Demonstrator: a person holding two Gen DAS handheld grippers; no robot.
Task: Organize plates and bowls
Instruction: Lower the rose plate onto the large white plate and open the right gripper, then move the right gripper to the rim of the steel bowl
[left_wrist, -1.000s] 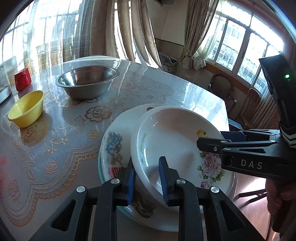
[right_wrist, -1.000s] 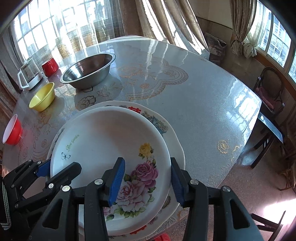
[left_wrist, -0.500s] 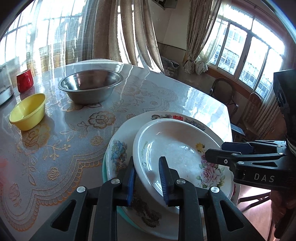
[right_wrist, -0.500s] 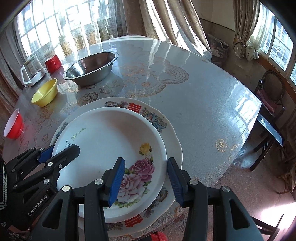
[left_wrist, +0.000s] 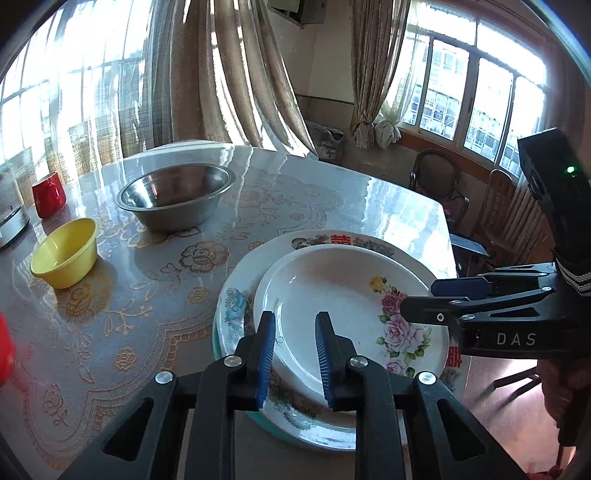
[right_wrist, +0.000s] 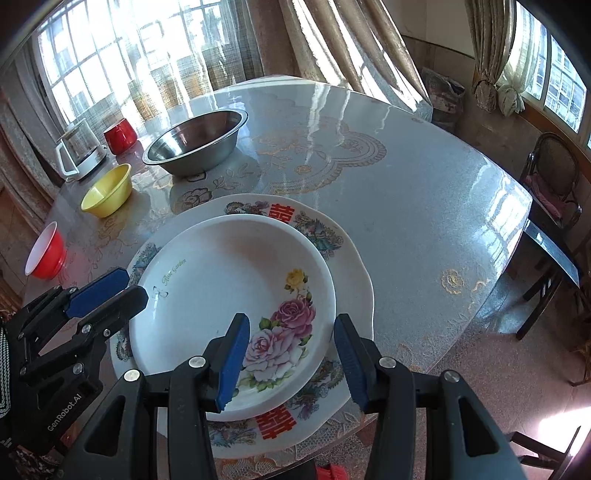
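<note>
A white deep plate with pink roses (left_wrist: 332, 295) (right_wrist: 229, 288) lies on a larger patterned plate (left_wrist: 236, 306) (right_wrist: 332, 236) near the table's near edge. A teal rim shows under the stack. My left gripper (left_wrist: 293, 350) is open, its fingers straddling the rose plate's near-left rim without clamping it. It also shows in the right wrist view (right_wrist: 110, 291). My right gripper (right_wrist: 291, 358) is open over the plate's other rim, and shows in the left wrist view (left_wrist: 436, 295).
A steel bowl (left_wrist: 175, 199) (right_wrist: 195, 140), a yellow bowl (left_wrist: 66, 251) (right_wrist: 107, 190), a red bowl (right_wrist: 46, 251), a red mug (left_wrist: 48, 194) (right_wrist: 120, 134) and a glass kettle (right_wrist: 79, 149) stand farther back on the round table (right_wrist: 406, 192). Chairs (right_wrist: 550, 177) stand to the right.
The rose plate has come down from a tilt and now lies flat on the big plate. Both grippers have opened and drawn back a little.
</note>
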